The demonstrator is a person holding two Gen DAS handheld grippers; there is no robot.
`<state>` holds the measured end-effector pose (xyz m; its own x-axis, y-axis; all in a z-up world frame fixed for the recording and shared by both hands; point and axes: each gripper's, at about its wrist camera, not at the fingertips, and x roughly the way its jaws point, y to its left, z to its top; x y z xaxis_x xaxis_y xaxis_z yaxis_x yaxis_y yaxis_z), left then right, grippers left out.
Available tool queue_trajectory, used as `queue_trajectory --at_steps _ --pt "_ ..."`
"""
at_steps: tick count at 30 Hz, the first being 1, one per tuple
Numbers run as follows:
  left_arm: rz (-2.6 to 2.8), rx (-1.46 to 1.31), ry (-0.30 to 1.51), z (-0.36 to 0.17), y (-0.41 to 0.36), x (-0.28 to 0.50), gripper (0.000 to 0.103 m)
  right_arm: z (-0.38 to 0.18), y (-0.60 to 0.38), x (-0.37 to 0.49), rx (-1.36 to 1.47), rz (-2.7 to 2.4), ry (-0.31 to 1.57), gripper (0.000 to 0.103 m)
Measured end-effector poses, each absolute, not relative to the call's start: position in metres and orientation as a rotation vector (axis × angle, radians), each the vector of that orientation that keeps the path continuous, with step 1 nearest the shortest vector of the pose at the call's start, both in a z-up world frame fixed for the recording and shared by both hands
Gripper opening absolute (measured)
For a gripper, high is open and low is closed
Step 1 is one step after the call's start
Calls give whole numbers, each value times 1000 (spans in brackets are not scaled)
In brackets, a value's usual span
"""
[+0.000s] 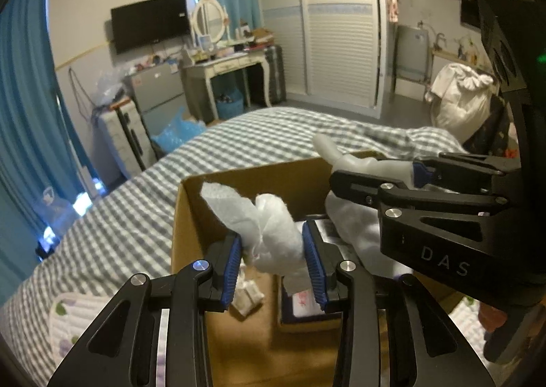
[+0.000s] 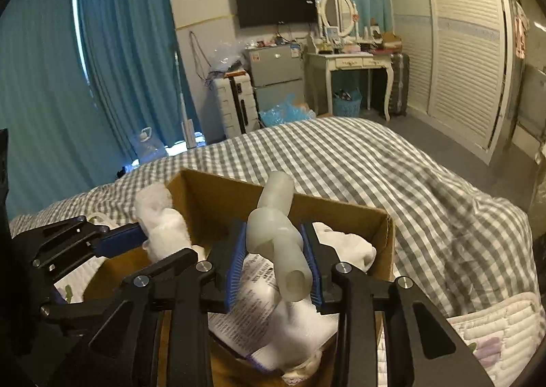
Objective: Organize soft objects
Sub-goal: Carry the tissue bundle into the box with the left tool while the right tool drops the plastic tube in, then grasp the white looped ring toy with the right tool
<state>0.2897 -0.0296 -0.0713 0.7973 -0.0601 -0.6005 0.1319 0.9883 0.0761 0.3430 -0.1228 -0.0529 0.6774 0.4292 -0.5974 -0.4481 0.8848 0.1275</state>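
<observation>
White fluffy cloth (image 1: 273,233) was pinched in my left tongs (image 1: 274,264), a translucent soft tube (image 2: 278,247) in my right tongs (image 2: 274,267), both above the brown cardboard box (image 2: 341,213); neither was dropped in yet.

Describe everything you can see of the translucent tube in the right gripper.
The translucent tube is a soft, milky-white hollow piece that looks like silicone or rubber, kinked into a few bent segments. One open round end faces the camera; the other end sticks up past the far wall of the cardboard box. The right gripper is shut on it, blue pads pressing both sides, holding it above the box's contents. Nothing else visibly touches it.
</observation>
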Motion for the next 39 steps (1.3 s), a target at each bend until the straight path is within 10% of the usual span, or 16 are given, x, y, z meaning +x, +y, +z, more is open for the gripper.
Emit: queue_trajectory --at_steps 2,4,6,17,25,39 --pt "-103 107 646 -73 -31 289 38 -55 -124 346 -15 487 677 36" --pt "-77 98 666 -74 -30 287 70 -54 -129 346 18 475 672 67" --pt "-42 90 658 -69 -26 280 77 -48 -133 338 37 451 649 73" --pt "31 95 521 35 1 186 78 45 -161 246 3 372 525 73" --pt "70 59 387 95 19 99 85 86 -176 158 -90 349 504 96" --pt "90 -55 592 -40 37 100 85 -50 -144 140 -91 446 710 99"
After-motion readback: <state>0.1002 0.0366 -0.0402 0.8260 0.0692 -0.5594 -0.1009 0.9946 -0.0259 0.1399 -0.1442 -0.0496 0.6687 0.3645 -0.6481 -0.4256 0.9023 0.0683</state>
